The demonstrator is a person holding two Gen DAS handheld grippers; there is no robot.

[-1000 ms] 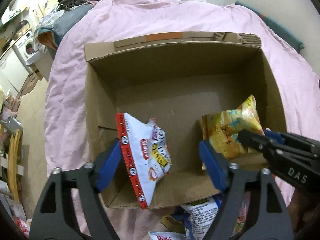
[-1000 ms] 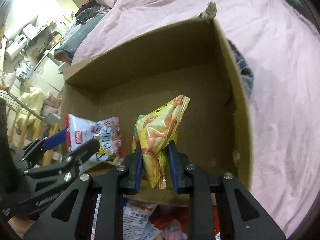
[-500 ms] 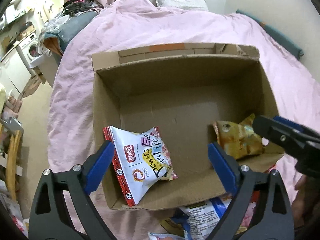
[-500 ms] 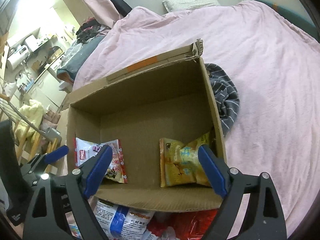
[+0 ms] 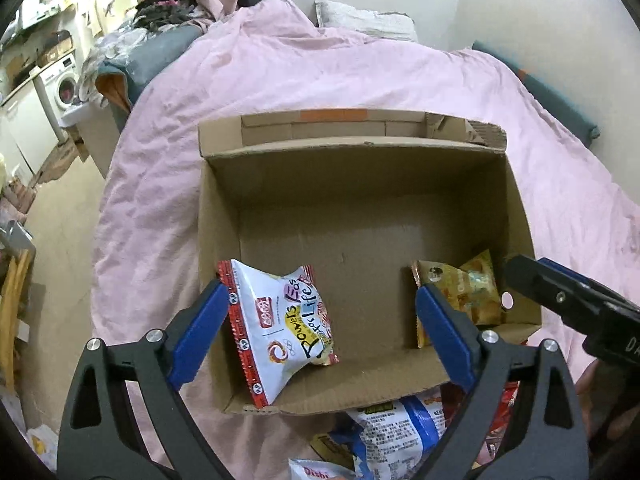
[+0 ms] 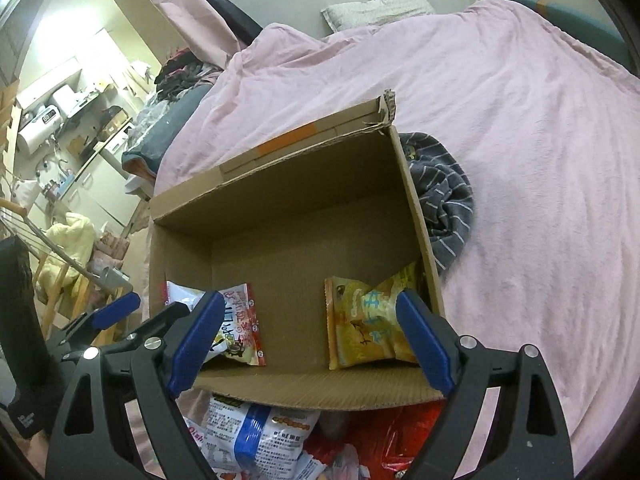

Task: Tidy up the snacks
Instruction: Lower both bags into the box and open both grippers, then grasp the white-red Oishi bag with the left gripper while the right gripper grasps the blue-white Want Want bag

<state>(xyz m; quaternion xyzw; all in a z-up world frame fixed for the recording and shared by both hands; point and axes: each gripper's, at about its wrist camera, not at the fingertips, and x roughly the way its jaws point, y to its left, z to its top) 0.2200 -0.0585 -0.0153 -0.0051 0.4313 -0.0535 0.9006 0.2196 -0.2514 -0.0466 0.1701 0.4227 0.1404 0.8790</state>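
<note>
Both tongs spread wide, gripping nothing: left tongs [image 5: 320,332] above the cardboard box's [image 5: 360,164] near edge, right tongs [image 6: 312,336] likewise. White snack bag [image 5: 280,324] lying in the box's near left corner; yellow snack bag [image 6: 364,320] in the near right corner, against the right wall. More snack packets [image 6: 256,436] heaped on the pink bed [image 6: 520,100] just outside the near wall. Striped grey cloth [image 6: 444,196] beside the box's right wall.

Pink-duveted bed [image 5: 360,80] — washing machine [image 5: 60,84] leftward, pale wall [image 5: 520,8] behind
</note>
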